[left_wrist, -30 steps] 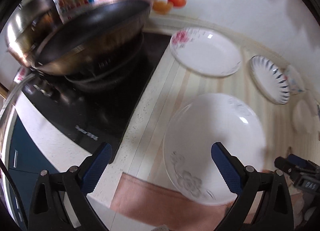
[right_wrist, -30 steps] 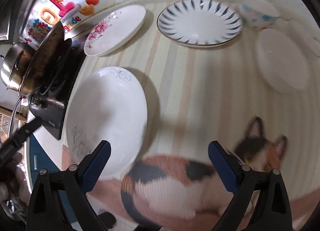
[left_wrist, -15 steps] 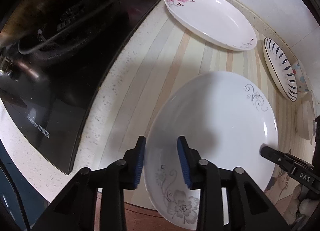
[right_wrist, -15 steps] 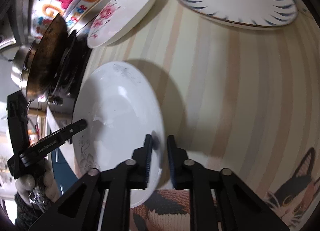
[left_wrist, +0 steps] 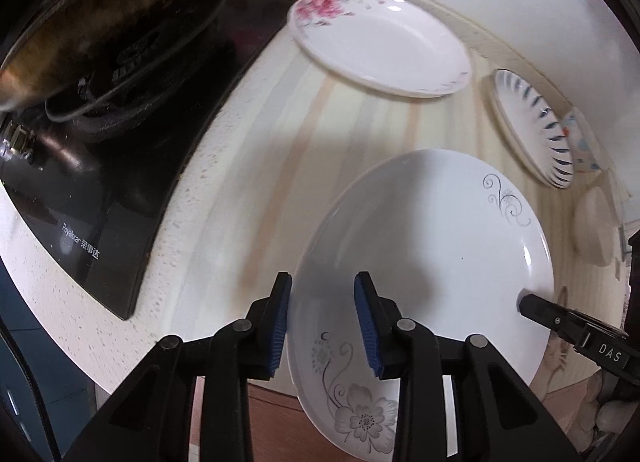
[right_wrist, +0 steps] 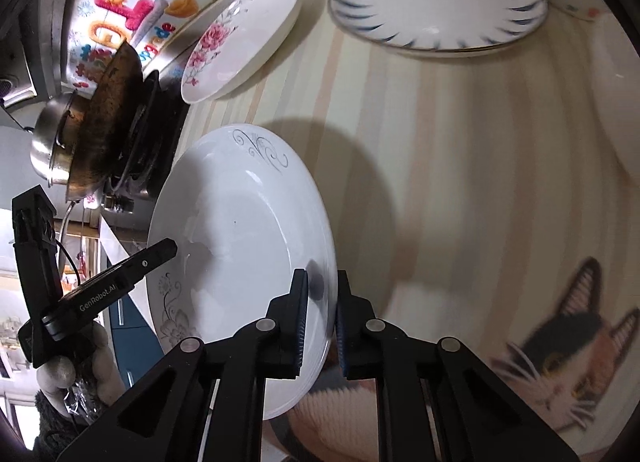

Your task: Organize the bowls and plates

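**Two grippers on one white plate**

Where the left wrist view looks down its own fingers, the left gripper (left_wrist: pixel 323 322) has its blue-padded jaws narrowed onto the near left rim of the large white plate with grey flower and scroll prints (left_wrist: pixel 432 262), one pad outside the edge and one over the plate's inner face. The plate sits at the front of the striped beige countertop mat (left_wrist: pixel 280 142). On the black glass cooktop (left_wrist: pixel 100 222) the white lettering reads "Royalstar" followed by Chinese characters. At the far right a black finger of the other tool carries the letters "DAS". Behind lie the white oval plate with pink roses (left_wrist: pixel 380 42), the round plate with dark blue dashes (left_wrist: pixel 532 130) and a dark wok (left_wrist: pixel 108 10) on the burner.

In the right wrist view, the right gripper (right_wrist: pixel 322 322) is nearly closed, its two pads pinching the plate's right rim between them. This view alone shows "GenRobot.AI" printed on the left tool, a gloved hand (right_wrist: pixel 76 374) holding it, a steel pot (right_wrist: pixel 52 142) behind the wok, colourful wall stickers (right_wrist: pixel 132 18) too blurred to read, and a calico cat picture (right_wrist: pixel 560 350) on the mat.
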`<state>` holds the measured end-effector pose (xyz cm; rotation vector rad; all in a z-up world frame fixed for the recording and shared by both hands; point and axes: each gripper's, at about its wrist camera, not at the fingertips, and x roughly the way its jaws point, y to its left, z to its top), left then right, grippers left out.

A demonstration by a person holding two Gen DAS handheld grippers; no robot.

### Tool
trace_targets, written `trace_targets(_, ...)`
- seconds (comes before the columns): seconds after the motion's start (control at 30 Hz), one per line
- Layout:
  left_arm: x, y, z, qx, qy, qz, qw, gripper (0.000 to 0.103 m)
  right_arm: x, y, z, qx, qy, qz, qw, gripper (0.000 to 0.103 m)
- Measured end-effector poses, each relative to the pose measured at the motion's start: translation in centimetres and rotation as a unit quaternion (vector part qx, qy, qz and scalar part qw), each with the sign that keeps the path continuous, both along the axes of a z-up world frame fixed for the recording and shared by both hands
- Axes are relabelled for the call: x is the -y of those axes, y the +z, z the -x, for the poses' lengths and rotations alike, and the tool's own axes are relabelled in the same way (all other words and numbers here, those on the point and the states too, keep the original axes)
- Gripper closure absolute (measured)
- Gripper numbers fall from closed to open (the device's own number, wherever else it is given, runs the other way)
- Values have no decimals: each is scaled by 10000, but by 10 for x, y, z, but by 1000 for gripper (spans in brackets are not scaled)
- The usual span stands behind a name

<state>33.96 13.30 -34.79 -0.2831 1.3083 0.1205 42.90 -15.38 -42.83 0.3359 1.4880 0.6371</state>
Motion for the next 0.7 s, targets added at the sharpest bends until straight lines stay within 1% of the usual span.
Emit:
trace_targets(0.1, 19, 8, 3, 48, -204, -3, 9998, 74, 23, 9, 4, 56, -134, 33, 9999, 89)
trace_targets(0.27, 61, 5, 1, 102, -511, 126, 9986, 74, 70, 20, 11, 138, -402, 157, 9990, 89)
trace_targets(0.3, 69, 6, -4, 99, -589, 135, 9981, 74, 81, 20, 13, 133, -480, 181, 9986, 89)
trace_targets(0.53, 118, -2, -17, 123, -993, 100, 9949, 74, 142, 9, 25, 19, -1053, 294, 9940, 89)
trace_targets(0.7, 144, -14, -21, 7, -1262, -32, 9920, 74, 162, -4, 28, -71, -1231, 380, 9916, 89)
